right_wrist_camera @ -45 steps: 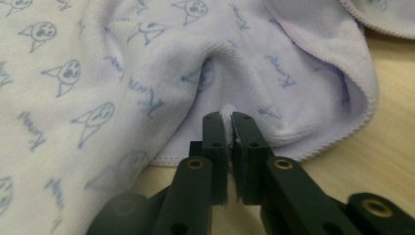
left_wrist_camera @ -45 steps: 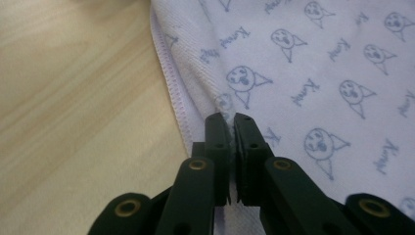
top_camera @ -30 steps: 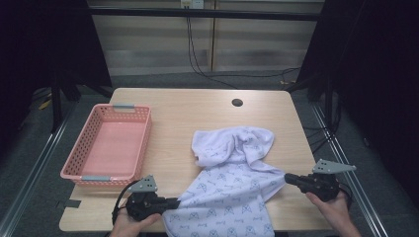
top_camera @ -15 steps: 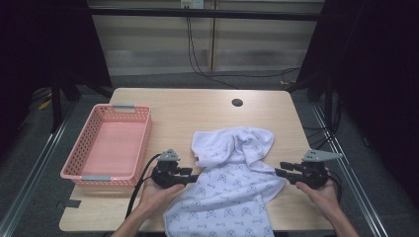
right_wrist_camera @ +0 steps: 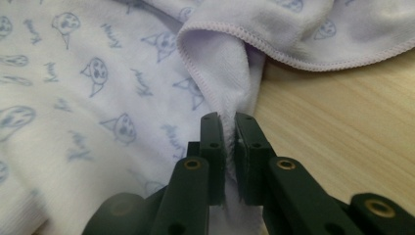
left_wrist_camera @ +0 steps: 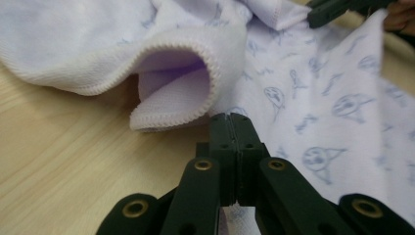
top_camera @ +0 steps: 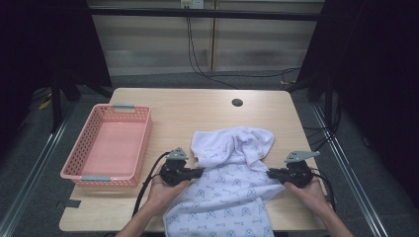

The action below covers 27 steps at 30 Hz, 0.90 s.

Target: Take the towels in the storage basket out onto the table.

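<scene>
A white cloth (top_camera: 232, 148) printed with small blue cats lies bunched on the wooden table (top_camera: 197, 113), its near end hanging over the front edge. My left gripper (top_camera: 199, 173) is at the cloth's left edge. Its jaws have just been closing and now stand pressed together (left_wrist_camera: 230, 117) on a thin bit of the printed cloth (left_wrist_camera: 318, 88), beside a rolled hem. My right gripper (top_camera: 271, 174) is at the cloth's right edge. Its jaws have just been closing too, and a fold of the cloth (right_wrist_camera: 98, 98) is pinched between them (right_wrist_camera: 229, 120).
A pink plastic basket (top_camera: 74, 158) stands on the table's left side with nothing in it. A round cable hole (top_camera: 237, 102) sits near the far edge. Bare wood lies beyond the cloth and to the right of it.
Both hands have moved inward and forward to the cloth's side edges. The jaws stood apart half a second ago and are now closed on the cloth.
</scene>
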Each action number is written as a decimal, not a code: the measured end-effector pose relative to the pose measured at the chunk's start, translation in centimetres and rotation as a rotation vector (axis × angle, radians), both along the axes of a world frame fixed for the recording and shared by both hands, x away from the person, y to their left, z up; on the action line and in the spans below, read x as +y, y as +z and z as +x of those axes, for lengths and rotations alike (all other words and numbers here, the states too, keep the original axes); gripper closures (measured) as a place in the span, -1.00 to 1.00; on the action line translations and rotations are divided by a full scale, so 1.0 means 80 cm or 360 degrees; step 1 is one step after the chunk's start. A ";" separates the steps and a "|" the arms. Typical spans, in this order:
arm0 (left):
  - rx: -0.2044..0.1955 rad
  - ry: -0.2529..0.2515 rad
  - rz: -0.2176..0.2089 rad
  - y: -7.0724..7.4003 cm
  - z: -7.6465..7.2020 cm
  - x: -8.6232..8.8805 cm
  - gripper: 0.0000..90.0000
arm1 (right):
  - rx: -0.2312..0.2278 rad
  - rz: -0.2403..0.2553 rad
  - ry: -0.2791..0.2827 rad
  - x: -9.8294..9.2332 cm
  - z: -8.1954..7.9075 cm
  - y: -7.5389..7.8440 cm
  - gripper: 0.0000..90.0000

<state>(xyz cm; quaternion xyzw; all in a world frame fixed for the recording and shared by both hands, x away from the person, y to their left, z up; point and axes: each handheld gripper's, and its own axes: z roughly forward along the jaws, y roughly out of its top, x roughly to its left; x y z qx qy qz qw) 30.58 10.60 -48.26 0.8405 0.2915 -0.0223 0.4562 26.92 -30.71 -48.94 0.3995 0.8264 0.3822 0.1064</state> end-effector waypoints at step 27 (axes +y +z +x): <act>0.0055 -0.0072 0.0210 -0.019 -0.021 0.015 0.56 | -0.0047 0.0108 -0.0013 0.000 -0.048 0.021 0.14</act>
